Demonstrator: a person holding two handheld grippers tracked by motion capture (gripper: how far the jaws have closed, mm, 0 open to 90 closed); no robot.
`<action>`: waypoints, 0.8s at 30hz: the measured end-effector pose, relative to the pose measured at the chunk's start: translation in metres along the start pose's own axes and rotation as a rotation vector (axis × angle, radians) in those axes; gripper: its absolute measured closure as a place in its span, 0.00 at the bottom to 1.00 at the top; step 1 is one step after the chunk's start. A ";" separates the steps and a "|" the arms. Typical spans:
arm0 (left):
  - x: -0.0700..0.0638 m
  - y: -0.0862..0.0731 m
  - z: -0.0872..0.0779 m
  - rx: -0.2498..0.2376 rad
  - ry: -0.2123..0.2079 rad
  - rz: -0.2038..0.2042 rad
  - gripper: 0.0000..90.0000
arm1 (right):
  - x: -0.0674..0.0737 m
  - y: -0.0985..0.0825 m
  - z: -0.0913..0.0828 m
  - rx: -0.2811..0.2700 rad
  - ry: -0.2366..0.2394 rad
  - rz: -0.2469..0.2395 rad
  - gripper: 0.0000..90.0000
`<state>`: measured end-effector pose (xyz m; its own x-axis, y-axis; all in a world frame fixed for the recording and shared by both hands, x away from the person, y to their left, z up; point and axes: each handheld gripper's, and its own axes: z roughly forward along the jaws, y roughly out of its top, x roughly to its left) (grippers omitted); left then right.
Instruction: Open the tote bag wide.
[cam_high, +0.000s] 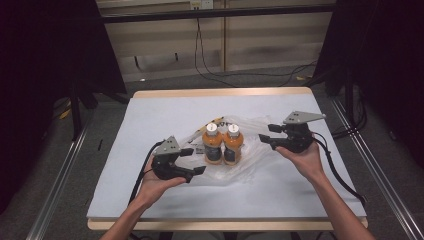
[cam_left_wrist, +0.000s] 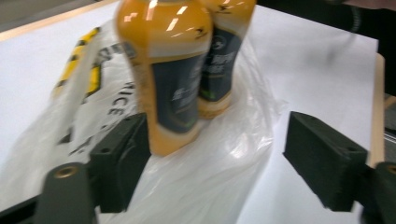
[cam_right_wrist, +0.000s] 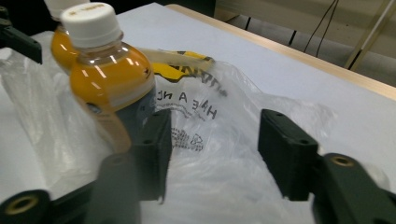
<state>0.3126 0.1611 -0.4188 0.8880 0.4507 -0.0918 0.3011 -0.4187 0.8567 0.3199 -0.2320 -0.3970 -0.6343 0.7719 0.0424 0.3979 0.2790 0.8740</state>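
Observation:
Two orange drink bottles with white caps (cam_high: 212, 142) (cam_high: 233, 143) stand upright side by side on a crumpled clear plastic bag (cam_high: 255, 150) in the middle of the white table. My left gripper (cam_high: 196, 161) is just left of them, open and empty. In the left gripper view the nearer bottle (cam_left_wrist: 173, 79) stands beyond the left jaw, and the bag (cam_left_wrist: 205, 172) lies under my left gripper (cam_left_wrist: 219, 163). My right gripper (cam_high: 267, 133) is to the bottles' right, open. In the right gripper view its jaws (cam_right_wrist: 212, 154) stand apart above the bag's printed film (cam_right_wrist: 210, 116), with a bottle (cam_right_wrist: 109, 79) to their left.
The white table top (cam_high: 150, 200) has a wooden rim (cam_high: 220, 92) at its far edge. Cables (cam_high: 210, 75) trail on the floor behind it. Dark curtains hang at both sides, and metal rails (cam_high: 60, 180) run along the table's flanks.

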 end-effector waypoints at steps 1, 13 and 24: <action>0.001 -0.001 -0.004 -0.005 0.011 0.005 0.21 | 0.002 -0.002 -0.006 -0.005 0.001 0.009 0.41; 0.009 -0.027 -0.039 0.004 0.113 -0.041 0.06 | 0.019 -0.040 -0.055 -0.035 -0.068 0.042 0.18; 0.006 -0.058 -0.075 -0.016 0.180 -0.086 0.04 | 0.024 -0.072 -0.088 -0.060 -0.095 0.123 0.18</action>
<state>0.2742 0.2469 -0.4314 0.7821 0.6188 -0.0740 0.3663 -0.3603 0.8579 0.2178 -0.2843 -0.4166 -0.5162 0.8497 0.1072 0.4263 0.1464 0.8927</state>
